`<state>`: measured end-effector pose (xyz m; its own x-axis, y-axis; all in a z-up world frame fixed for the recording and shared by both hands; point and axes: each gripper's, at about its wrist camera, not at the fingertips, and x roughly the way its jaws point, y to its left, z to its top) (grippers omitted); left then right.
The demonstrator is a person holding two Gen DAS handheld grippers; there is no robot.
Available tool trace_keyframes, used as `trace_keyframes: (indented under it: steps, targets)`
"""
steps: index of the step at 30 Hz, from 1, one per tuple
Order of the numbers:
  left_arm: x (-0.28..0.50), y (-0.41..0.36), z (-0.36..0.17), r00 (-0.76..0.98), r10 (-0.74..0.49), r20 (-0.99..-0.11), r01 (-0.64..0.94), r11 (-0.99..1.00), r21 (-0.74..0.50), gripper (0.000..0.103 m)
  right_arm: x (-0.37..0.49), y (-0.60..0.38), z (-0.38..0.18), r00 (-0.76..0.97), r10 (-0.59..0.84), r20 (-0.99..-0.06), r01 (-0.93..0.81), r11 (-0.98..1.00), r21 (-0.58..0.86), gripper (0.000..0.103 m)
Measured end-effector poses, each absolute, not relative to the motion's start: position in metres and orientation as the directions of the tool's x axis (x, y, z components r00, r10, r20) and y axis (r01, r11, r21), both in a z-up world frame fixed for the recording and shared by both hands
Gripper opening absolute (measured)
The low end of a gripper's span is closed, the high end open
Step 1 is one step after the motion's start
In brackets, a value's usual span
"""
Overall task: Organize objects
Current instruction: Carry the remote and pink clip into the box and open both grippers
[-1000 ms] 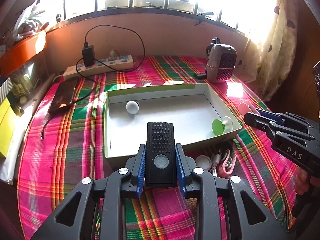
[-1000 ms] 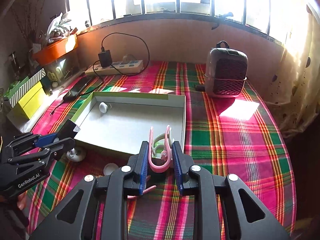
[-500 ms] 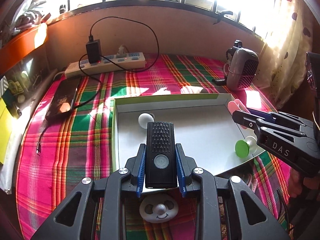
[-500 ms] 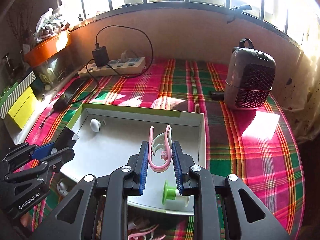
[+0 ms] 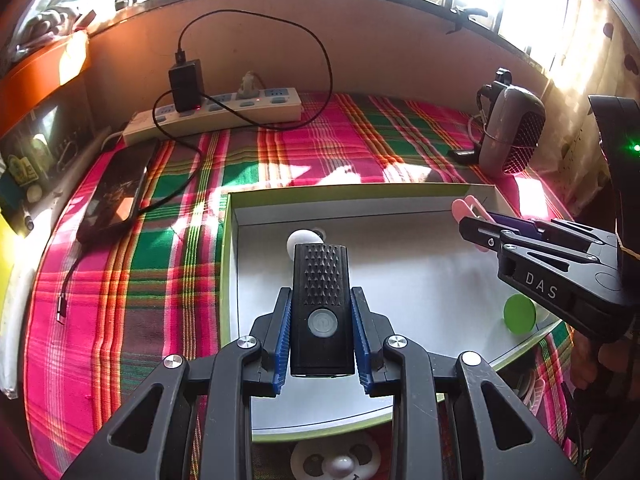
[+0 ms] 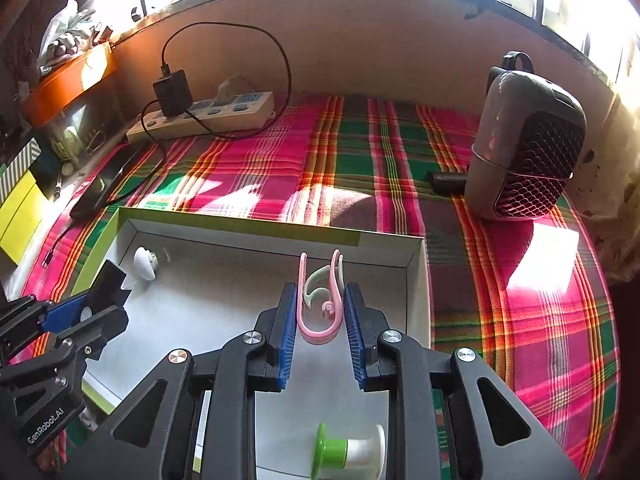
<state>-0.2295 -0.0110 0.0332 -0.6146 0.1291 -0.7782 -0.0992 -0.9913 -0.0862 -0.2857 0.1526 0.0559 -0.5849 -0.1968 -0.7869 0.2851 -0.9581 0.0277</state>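
Note:
My left gripper point(image 5: 322, 312) is shut on a black rectangular device with a round button point(image 5: 322, 304), held over the white tray with green rim point(image 5: 228, 264). My right gripper point(image 6: 320, 308) is shut on a pink clip point(image 6: 320, 300), held over the tray's point(image 6: 256, 220) right part. A white round piece point(image 5: 301, 240) lies at the tray's far left and shows in the right wrist view point(image 6: 144, 264) too. A green-capped white spool point(image 6: 348, 450) lies in the tray near its front right corner and shows in the left wrist view point(image 5: 519, 314) too. The right gripper shows in the left wrist view point(image 5: 476, 226).
A power strip with charger and cable point(image 5: 216, 112) sits at the back. A dark phone point(image 5: 116, 192) lies left of the tray. A grey mesh-fronted device point(image 6: 524, 148) stands at back right. A white smiley-faced piece point(image 5: 336, 460) lies on the plaid cloth in front of the tray.
Both grippers moved forward over the tray, still holding their objects. The tray and the back wall look closer in both views.

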Motion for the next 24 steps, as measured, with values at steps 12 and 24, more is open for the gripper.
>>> trace_keyframes:
  steps: [12, 24]
  targets:
    - [-0.240, -0.010, 0.020, -0.592, 0.108, -0.799, -0.083, -0.994, -0.073, 0.025, -0.295, 0.153, 0.047, -0.581, -0.163, -0.798, 0.267, -0.964, 0.003, 0.024]
    - [-0.241, -0.006, 0.019, -0.591, 0.096, -0.801, -0.087, -0.995, -0.056, 0.025, -0.296, 0.154, 0.043, -0.576, -0.158, -0.802, 0.265, -0.964, -0.001, 0.024]
